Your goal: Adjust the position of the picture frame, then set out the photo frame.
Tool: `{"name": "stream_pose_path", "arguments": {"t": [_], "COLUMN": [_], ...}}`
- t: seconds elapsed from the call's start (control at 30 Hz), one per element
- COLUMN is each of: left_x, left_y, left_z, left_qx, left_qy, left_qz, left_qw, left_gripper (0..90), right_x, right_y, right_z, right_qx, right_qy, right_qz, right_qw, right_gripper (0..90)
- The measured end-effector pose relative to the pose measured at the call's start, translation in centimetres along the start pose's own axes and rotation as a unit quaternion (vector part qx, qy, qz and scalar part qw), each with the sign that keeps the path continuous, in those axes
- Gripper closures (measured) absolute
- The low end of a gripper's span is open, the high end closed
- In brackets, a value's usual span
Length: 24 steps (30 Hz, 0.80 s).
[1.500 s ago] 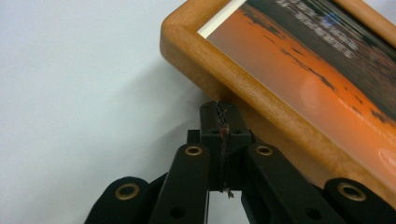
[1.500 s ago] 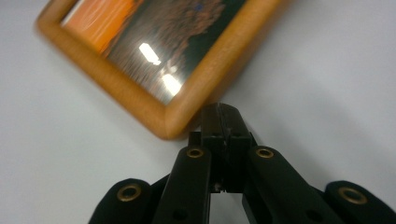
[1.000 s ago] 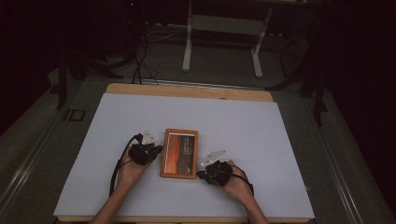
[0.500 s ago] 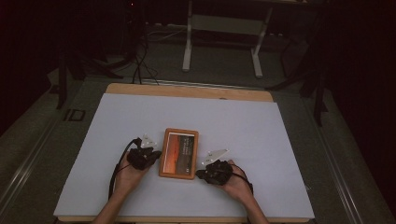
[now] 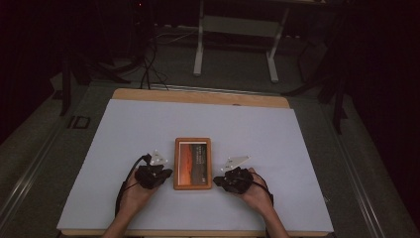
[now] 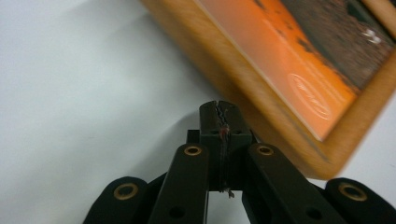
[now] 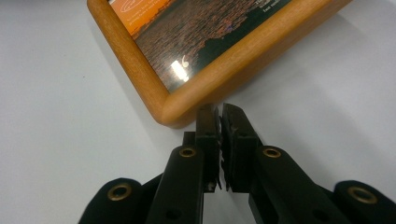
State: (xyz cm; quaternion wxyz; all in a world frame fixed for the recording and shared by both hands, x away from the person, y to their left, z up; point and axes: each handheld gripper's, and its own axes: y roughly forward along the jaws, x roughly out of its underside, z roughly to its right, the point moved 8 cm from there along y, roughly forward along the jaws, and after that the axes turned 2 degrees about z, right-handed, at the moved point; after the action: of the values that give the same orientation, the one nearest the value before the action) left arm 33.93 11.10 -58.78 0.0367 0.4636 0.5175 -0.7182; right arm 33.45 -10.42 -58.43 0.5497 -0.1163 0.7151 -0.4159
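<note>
Two claws flank a frame [image 5: 193, 163] lying flat on the white surface [image 5: 297, 148]. Left claw [image 5: 166, 173], jaws pressed together and empty, sits just beside the frame's left edge. Right claw [image 5: 218, 181], jaws nearly together and empty, meets the frame's near right corner.

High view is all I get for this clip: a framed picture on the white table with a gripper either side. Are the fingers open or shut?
Observer: The left gripper is shut, its fingers pressed together with nothing between them, close beside the wooden frame.
Operator: And the other one?
Observer: The right gripper is shut too, empty, its tips at a rounded corner of the frame.
Operator: What does the picture show?
Observer: An orange sky over dark rippled water, with small white lettering that is too blurred to read.
</note>
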Motion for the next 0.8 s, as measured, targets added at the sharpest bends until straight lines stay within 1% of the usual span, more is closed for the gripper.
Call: {"name": "stream_pose_path", "arguments": {"t": [0.03, 0.1, 0.17, 0.3, 0.4, 0.6, 0.63, 0.67, 0.73, 0.8], "left_x": [-0.1, -0.3, -0.5, -1.1, -1.4, -1.5, -1.5, -1.6, -1.7, -1.7], "left_y": [-0.1, -0.1, -0.2, -0.6, -0.8, -0.7, -0.7, -0.8, -0.8, -0.8], "left_z": [-0.5, -0.9, -1.3, -1.9, -2.2, -2.6, -2.6, -2.7, -2.7, -2.8], "left_qx": [-0.007, -0.013, -0.017, -0.026, -0.028, -0.027, -0.027, -0.026, -0.022, -0.020], "left_qy": [-0.005, -0.012, -0.012, -0.008, -0.008, -0.023, -0.023, -0.028, -0.032, -0.033], "left_qz": [0.006, 0.017, 0.025, 0.053, 0.065, 0.073, 0.073, 0.078, 0.083, 0.084], "left_qw": [0.9999, 0.9997, 0.9995, 0.9982, 0.9974, 0.9967, 0.9967, 0.9963, 0.9958, 0.9957], "left_gripper": [88.7, 88.4, 87.8, 85.3, 84.4, 82.5, 82.0, 82.0, 78.0, 77.3], "right_x": [0.0, 0.0, 0.0, 0.0, 0.1, 0.0, 0.0, 0.0, -0.1, -0.1], "right_y": [0.0, -0.1, -0.1, -0.3, -0.4, -0.7, -0.7, -0.8, -1.0, -1.0], "right_z": [0.0, 0.1, 0.2, 0.4, 0.7, 1.1, 1.1, 1.3, 1.6, 1.6], "right_qx": [0.000, 0.002, 0.003, 0.007, 0.011, 0.018, 0.018, 0.020, 0.026, 0.028], "right_qy": [0.001, 0.001, 0.002, 0.005, 0.009, 0.017, 0.017, 0.018, 0.021, 0.023], "right_qz": [0.000, 0.000, 0.001, 0.005, 0.006, 0.013, 0.013, 0.015, 0.020, 0.021], "right_qw": [1.0000, 1.0000, 1.0000, 0.9999, 0.9999, 0.9996, 0.9996, 0.9995, 0.9992, 0.9991], "right_gripper": [85.2, 84.9, 84.6, 84.0, 83.5, 82.6, 82.6, 82.3, 80.8, 80.4]}}
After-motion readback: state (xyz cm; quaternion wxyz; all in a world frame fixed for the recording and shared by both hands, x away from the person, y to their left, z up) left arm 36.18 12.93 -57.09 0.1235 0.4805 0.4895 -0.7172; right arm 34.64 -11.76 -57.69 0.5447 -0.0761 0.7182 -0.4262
